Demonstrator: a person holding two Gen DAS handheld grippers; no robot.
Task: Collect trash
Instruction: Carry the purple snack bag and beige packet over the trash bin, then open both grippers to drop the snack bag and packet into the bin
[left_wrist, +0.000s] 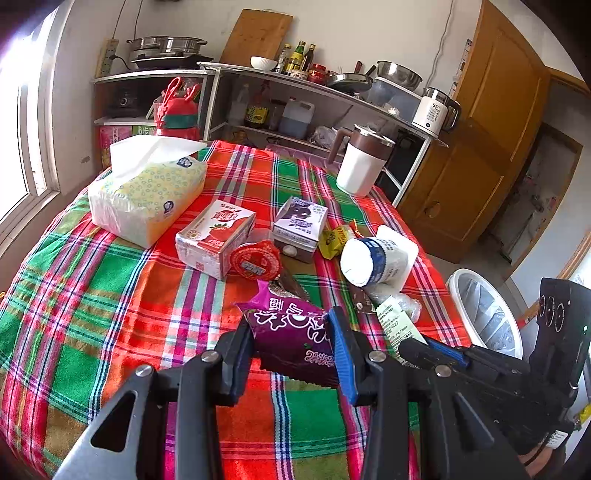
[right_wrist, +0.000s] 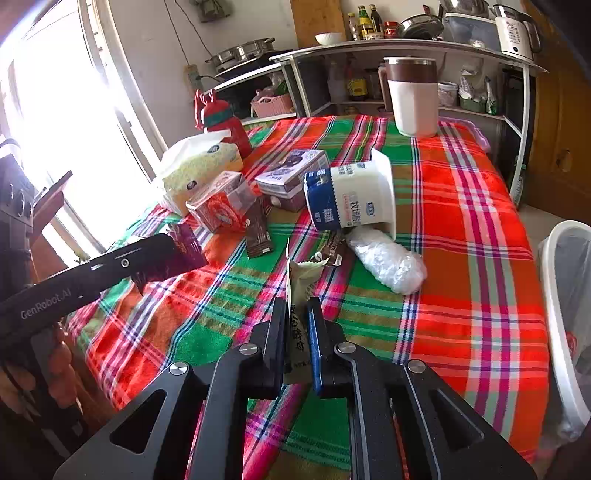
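Observation:
My left gripper (left_wrist: 291, 325) is shut on a purple snack wrapper (left_wrist: 295, 339) and holds it above the plaid table. My right gripper (right_wrist: 297, 306) is shut on a pale green wrapper (right_wrist: 301, 280), also seen in the left wrist view (left_wrist: 397, 325). More trash lies mid-table: a red strawberry milk carton (left_wrist: 214, 240), a purple milk carton (left_wrist: 299, 225), a red jelly cup lid (left_wrist: 255, 258), a tipped white yogurt tub (left_wrist: 376, 258), a yellow wrapper (left_wrist: 334, 240), a brown sachet (right_wrist: 258, 232) and crumpled clear plastic (right_wrist: 388, 262). A white waste bin (left_wrist: 487, 317) stands right of the table.
A tissue pack (left_wrist: 147, 192) sits at the table's left, a white and brown jug (left_wrist: 362, 162) at the far edge, a red bottle (right_wrist: 221, 125) behind the tissues. Shelves with pots and bottles (left_wrist: 295, 92) line the wall. A wooden door (left_wrist: 491, 129) is at right.

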